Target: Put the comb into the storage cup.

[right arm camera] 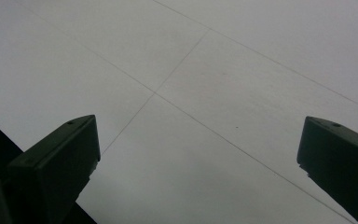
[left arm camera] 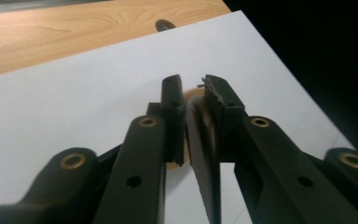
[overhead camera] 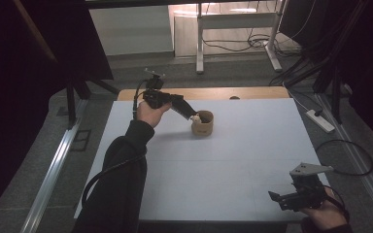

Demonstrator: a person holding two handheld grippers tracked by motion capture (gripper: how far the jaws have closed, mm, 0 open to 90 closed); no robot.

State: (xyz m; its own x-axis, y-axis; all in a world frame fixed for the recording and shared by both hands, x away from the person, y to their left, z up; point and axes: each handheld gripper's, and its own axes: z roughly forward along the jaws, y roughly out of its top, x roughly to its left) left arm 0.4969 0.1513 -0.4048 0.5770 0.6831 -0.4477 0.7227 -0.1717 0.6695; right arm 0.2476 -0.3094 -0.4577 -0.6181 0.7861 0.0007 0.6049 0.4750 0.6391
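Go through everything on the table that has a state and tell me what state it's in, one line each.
Left gripper: fingers nearly closed, pinching the near wall of the cup.
Cup: upright on the white table, open top, something pale at its rim.
Right gripper: fingers wide open, holding nothing, over the table's near right corner.

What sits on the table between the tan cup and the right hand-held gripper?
Nothing: in the high view, bare white table separates the tan cup from the right hand-held gripper.
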